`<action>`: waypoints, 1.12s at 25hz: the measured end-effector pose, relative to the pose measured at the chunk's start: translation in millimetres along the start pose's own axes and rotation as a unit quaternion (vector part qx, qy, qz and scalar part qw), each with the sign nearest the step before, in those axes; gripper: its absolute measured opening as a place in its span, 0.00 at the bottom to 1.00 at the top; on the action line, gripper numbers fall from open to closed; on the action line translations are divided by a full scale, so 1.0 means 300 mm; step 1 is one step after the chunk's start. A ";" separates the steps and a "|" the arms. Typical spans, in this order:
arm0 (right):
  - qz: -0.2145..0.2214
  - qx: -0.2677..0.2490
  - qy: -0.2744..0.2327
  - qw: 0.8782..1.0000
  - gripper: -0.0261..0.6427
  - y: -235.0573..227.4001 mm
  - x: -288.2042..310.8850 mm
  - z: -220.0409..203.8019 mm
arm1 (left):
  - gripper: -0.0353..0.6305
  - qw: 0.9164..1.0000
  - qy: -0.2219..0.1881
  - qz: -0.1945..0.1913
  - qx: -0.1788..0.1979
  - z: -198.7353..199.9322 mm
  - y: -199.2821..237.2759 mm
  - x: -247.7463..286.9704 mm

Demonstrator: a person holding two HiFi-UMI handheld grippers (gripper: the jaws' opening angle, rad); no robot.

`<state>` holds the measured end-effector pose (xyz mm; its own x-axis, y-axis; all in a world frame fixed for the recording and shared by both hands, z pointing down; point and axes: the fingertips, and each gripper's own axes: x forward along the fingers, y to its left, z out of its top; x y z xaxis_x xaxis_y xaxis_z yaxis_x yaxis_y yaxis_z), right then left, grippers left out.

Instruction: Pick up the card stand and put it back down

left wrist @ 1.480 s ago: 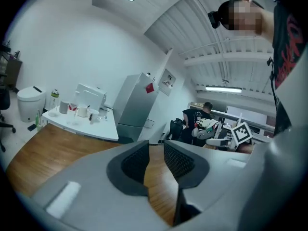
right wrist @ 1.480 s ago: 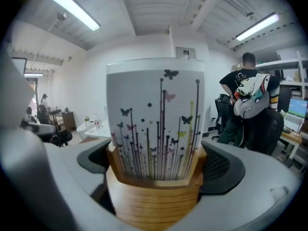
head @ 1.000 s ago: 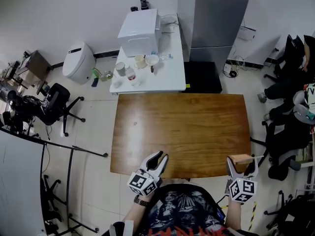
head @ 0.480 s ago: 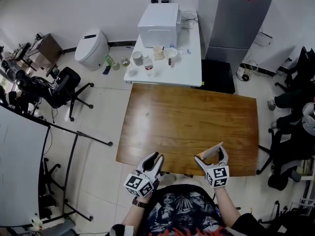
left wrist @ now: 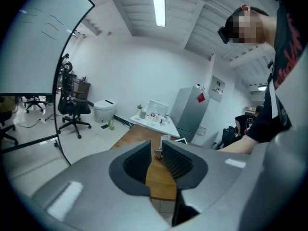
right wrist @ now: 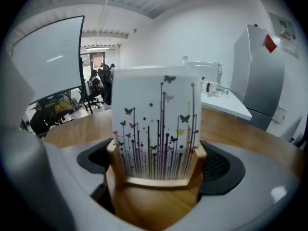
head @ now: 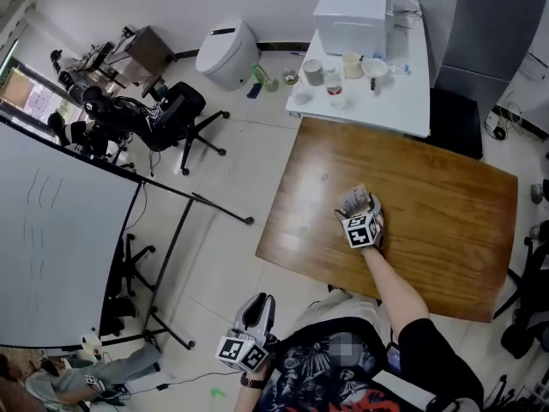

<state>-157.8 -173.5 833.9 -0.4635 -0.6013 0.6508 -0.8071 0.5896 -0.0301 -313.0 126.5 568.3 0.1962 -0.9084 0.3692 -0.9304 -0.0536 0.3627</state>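
Right gripper (right wrist: 154,163) clamps the wooden card stand (right wrist: 153,203) over the table (head: 446,217), mid-frame; left gripper (head: 259,303), bottom edge, jaws narrowly apart, empty.

Bare wooden table (head: 446,221) lay open on every side of the right gripper (head: 360,213), whose jaws were filled by the card stand (right wrist: 156,124). Past the far edge, a white table (head: 412,110) crowded with cups (head: 314,71) and a white appliance (head: 350,15) barred the way. A whiteboard (head: 60,247) stood on the floor at left.
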 end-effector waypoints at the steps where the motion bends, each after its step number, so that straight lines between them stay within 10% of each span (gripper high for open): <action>1: -0.005 0.000 0.003 1.000 0.86 0.002 0.038 0.015 | 0.16 1.000 0.000 0.012 -0.003 0.001 0.020 -0.018; 4: 0.004 0.037 0.017 0.999 0.87 0.025 0.079 0.041 | 0.16 1.000 -0.003 0.019 -0.012 -0.007 0.048 -0.017; 10: 0.028 0.277 -0.022 0.960 0.77 -0.105 -0.387 -0.188 | 0.14 0.993 0.037 -0.112 -0.016 -0.031 -0.122 0.271; 14: -0.045 0.283 -0.070 0.955 0.22 -0.204 -0.953 -0.250 | 0.14 0.980 0.034 -0.194 -0.003 0.062 -0.316 0.391; 19: -0.136 0.275 -0.102 0.946 0.08 -0.318 -1.316 -0.255 | 0.14 0.952 0.035 -0.301 0.033 0.140 -0.503 0.523; 28: -0.158 0.255 -0.216 0.929 0.06 -0.434 -1.440 0.003 | 0.14 0.945 0.047 -0.318 0.066 0.080 -0.635 0.635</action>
<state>147.1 9.0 555.9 -0.1889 -0.9265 0.3256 -0.9448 0.0811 -0.3175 -105.8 -46.1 549.0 0.7493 -0.6345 0.1897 -0.6444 -0.6327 0.4294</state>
